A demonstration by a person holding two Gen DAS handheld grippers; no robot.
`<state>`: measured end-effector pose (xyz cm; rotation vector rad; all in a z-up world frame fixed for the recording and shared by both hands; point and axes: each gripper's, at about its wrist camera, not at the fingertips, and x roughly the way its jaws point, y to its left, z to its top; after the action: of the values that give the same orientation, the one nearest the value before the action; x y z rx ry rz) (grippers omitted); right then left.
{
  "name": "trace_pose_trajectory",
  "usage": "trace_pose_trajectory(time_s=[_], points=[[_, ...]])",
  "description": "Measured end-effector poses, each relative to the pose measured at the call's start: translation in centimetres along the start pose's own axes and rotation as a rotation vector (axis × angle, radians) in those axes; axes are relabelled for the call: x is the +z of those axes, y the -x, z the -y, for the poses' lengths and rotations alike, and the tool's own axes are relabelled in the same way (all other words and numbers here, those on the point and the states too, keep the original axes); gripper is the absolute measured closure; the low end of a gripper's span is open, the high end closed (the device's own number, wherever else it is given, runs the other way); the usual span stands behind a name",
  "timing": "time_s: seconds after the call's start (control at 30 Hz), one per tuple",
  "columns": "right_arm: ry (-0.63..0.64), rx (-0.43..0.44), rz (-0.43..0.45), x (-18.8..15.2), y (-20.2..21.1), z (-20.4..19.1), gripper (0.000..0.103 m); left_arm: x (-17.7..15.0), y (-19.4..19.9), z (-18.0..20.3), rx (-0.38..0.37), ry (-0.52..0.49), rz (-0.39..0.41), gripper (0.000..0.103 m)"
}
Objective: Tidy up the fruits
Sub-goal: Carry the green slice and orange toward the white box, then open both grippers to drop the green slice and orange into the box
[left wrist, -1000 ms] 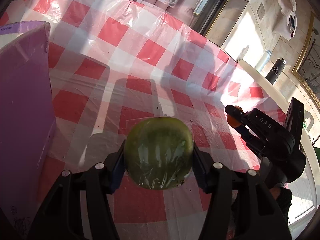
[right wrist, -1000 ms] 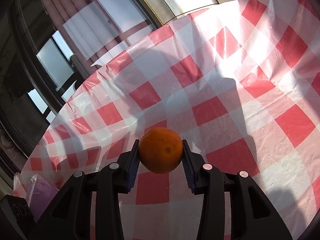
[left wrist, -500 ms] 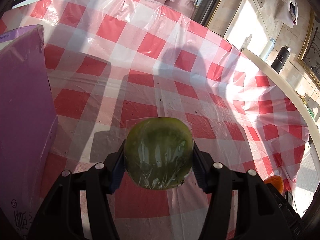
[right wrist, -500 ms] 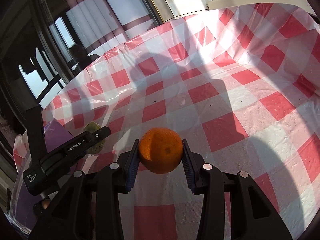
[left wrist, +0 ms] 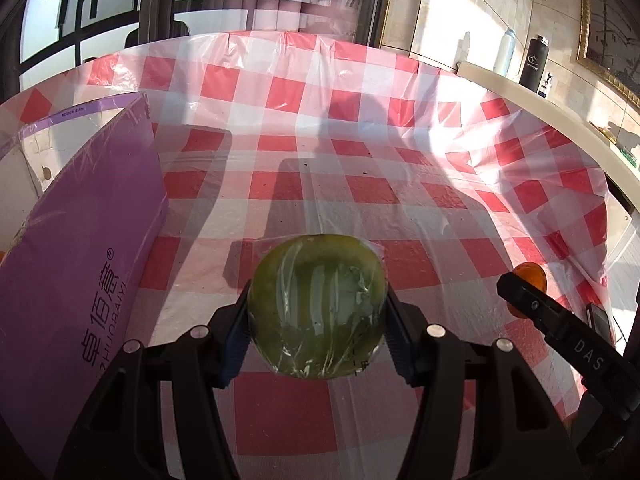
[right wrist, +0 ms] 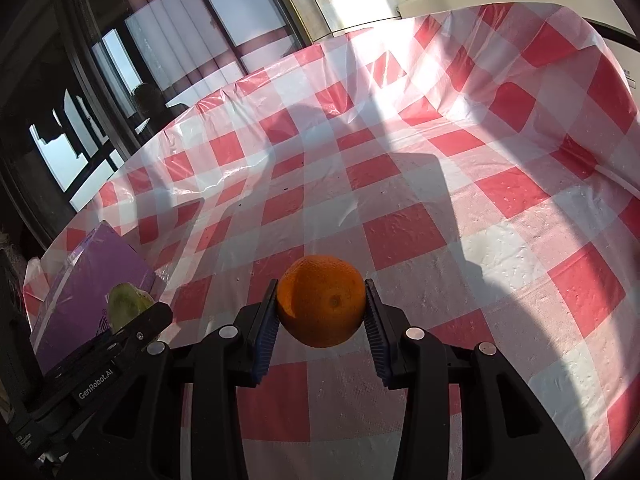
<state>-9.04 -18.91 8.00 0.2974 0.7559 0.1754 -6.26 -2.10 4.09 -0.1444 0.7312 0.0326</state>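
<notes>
My left gripper (left wrist: 317, 312) is shut on a green fruit wrapped in clear plastic (left wrist: 316, 304) and holds it above the red-and-white checked tablecloth (left wrist: 360, 128). My right gripper (right wrist: 321, 312) is shut on an orange (right wrist: 321, 301) and holds it above the cloth. In the left wrist view the right gripper (left wrist: 560, 332) shows at the lower right with the orange (left wrist: 532, 274) partly hidden behind it. In the right wrist view the left gripper (right wrist: 104, 360) shows at the lower left with the green fruit (right wrist: 126, 306).
An open purple cardboard box (left wrist: 76, 248) stands on the table's left side; it also shows in the right wrist view (right wrist: 92, 276). A white ledge (left wrist: 540, 104) with two bottles (left wrist: 534, 62) runs beyond the table's right edge. Windows lie behind the table.
Both grippers have tilted up and drawn back, so more of the table and room shows. The right gripper with the orange has come back into the left view. Both grips hold.
</notes>
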Motion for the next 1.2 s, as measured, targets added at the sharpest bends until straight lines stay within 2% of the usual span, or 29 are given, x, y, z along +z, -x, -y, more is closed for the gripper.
trace_pose_trajectory(time_s=[0.3,0.57,0.67,0.77,0.83,0.97,1.1,1.2], points=[[0.051,0.041,0.013,0.0,1.4,-2.2,0.062,-0.5,4.8,-1.2,0.014,0.007,0.01,0.045],[0.128,0.113,0.035,0.3,3.2,-6.9,0.062,1.0,11.0,-3.1,-0.014,0.041,0.142,0.045],[0.192,0.162,0.047,0.3,4.2,-10.1,0.062,1.6,13.4,-4.8,0.02,0.059,0.204,0.045],[0.279,0.222,0.052,0.0,5.0,-14.1,0.062,1.8,15.0,-7.7,0.086,0.098,0.228,0.045],[0.337,0.262,0.049,-0.4,5.3,-16.9,0.062,1.8,15.7,-10.4,0.139,0.133,0.219,0.045],[0.47,0.339,0.014,-1.2,4.8,-23.1,0.062,1.6,15.6,-15.9,0.262,0.176,0.139,0.044],[0.632,0.335,-0.086,-2.7,2.4,-29.1,0.062,1.1,14.6,-21.2,0.319,0.249,0.033,0.044],[0.759,0.262,-0.151,-4.4,0.0,-32.6,0.062,0.8,14.1,-24.3,0.349,0.296,-0.028,0.044]])
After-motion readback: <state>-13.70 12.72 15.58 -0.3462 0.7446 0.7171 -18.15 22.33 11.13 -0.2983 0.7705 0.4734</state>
